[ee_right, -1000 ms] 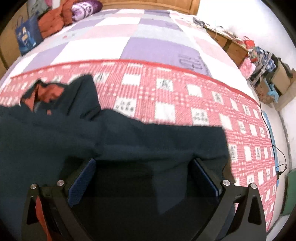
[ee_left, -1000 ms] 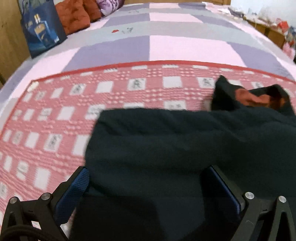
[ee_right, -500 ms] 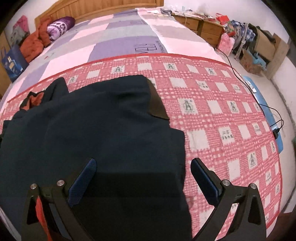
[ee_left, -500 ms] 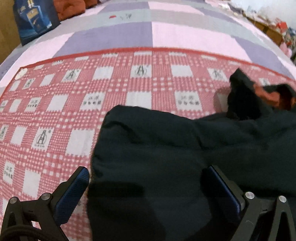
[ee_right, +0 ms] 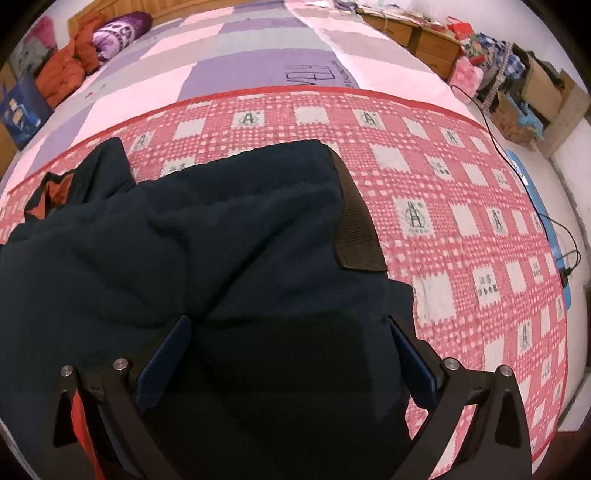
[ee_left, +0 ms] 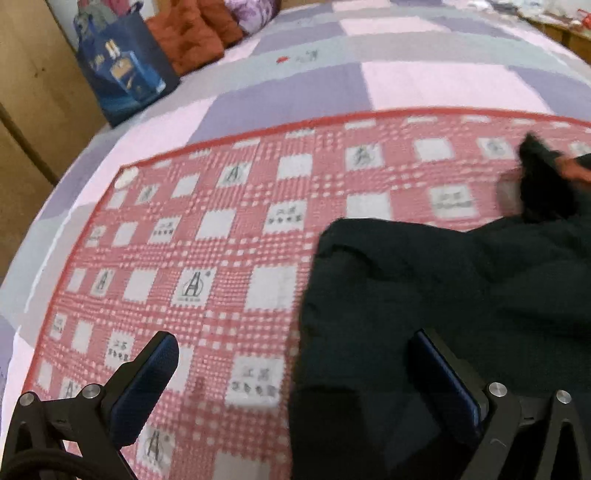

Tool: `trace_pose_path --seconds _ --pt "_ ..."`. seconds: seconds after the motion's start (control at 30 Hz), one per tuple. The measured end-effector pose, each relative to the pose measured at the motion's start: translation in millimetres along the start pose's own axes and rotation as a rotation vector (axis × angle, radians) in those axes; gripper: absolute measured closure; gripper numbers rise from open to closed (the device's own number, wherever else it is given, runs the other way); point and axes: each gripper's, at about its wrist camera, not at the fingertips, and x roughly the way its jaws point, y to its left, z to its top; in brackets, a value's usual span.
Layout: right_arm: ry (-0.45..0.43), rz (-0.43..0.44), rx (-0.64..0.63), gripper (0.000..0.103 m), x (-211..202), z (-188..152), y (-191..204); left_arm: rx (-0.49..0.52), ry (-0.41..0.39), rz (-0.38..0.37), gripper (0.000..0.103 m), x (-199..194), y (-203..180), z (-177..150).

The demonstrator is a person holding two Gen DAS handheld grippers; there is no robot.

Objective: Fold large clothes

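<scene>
A large dark navy garment (ee_right: 229, 236) with an orange lining (ee_right: 55, 188) lies on a red-and-white checked cloth (ee_right: 461, 206) on the bed. It fills the right of the left wrist view (ee_left: 461, 280). My left gripper (ee_left: 295, 358) is open, low over the garment's left edge; its right finger is over the fabric, its left finger over the checked cloth (ee_left: 207, 258). My right gripper (ee_right: 288, 343) is open above the garment, with dark fabric between and under its fingers. A black cuff or band (ee_right: 356, 221) lies at the garment's right edge.
A blue bag (ee_left: 118, 74) and orange and purple pillows (ee_left: 192, 33) sit at the head of the bed. A wooden wardrobe (ee_left: 33, 96) stands at the left. Wooden cabinets and clutter (ee_right: 509, 74) line the right wall, with a cable (ee_right: 554, 229) on the floor.
Both grippers have pulled back from the garment, which now lies flatter on the bed. The left gripper has shifted left, off the fabric's edge. The right view is little changed from half a second ago.
</scene>
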Motion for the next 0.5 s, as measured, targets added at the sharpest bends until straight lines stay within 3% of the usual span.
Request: trace_pose_path --seconds 0.13,0.27,0.4,0.5 --pt "0.000 -0.013 0.037 0.000 -1.6 -4.2 -1.4 0.079 -0.067 -0.090 0.000 -47.2 -40.2 -11.2" --pt "0.028 -0.014 0.063 0.000 -6.4 -3.4 -2.5 0.093 -0.041 -0.227 0.000 -83.0 -93.0 -21.1" --pt "-0.145 -0.007 -0.042 0.000 -49.0 -20.6 32.3 0.073 -0.013 -0.314 0.000 -95.8 -140.0 -18.0" --pt "-0.144 -0.015 -0.092 0.000 -50.7 -29.8 58.0 0.064 0.018 -0.339 0.000 -85.4 -161.1 -11.0"
